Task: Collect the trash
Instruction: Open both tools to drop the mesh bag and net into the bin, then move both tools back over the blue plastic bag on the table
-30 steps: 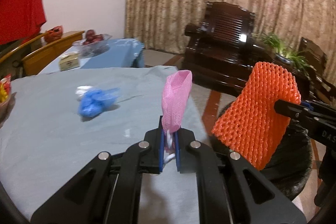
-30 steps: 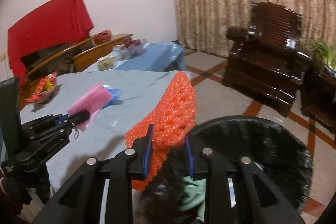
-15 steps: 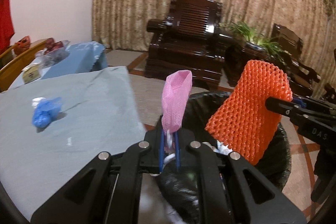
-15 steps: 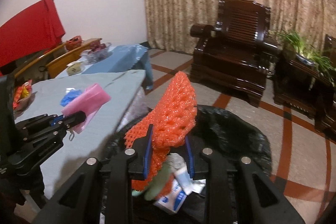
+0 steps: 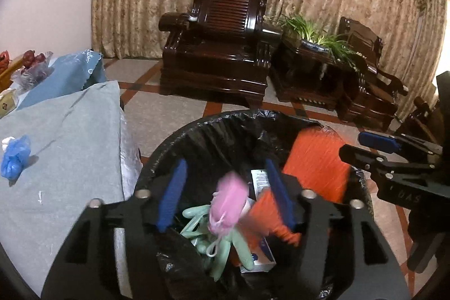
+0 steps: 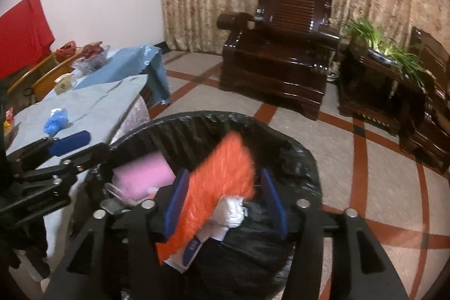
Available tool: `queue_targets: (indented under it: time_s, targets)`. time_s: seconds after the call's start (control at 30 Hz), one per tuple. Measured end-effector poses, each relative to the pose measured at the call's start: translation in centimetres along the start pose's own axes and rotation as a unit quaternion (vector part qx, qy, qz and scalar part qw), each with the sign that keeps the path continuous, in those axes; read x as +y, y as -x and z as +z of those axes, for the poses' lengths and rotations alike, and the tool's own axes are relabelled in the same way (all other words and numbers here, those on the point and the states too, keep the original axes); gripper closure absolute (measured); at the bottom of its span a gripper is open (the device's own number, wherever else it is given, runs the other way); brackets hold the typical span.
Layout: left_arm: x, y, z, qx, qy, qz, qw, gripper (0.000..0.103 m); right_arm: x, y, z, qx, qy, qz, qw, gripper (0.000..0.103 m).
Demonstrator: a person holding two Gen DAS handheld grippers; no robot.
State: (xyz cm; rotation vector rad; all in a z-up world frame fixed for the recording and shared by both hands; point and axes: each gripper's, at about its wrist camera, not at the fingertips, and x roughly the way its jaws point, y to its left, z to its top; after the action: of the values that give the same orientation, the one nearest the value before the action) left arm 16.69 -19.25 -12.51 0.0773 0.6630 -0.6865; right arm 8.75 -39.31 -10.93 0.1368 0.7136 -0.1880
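Looking through the left wrist cam first, my left gripper (image 5: 225, 193) sits over the trash bin (image 5: 213, 125) with its jaws opening and nothing clamped; the pink foam net (image 5: 229, 204) is a loose blur between the blue pads, down among the rubbish. An orange foam net (image 5: 317, 167) shows at the bin's right side, and a blue bag (image 5: 14, 156) lies on the grey table (image 5: 70, 148) at left.

Right wrist cam: my right gripper (image 6: 225, 201) is opening too, holding nothing, with the orange net blurred and loose between the pads over the bin.
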Motion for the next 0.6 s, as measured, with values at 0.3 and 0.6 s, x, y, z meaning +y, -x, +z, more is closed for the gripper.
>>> queue_targets:
  time_s: [0.3,0.6]
  targets:
    - [2.3,2.8,0.1,-0.022,0.003,0.037,0.9991,0.017,-0.4,2.4,0.3,-0.036,-0.015,-0.016,0.999,0.006]
    - [6.9,8.1,-0.5,-0.052,0.036,0.098,0.9932,0.012,4.3,3.9,1.6,-0.059,0.006,0.025,0.998,0.006]
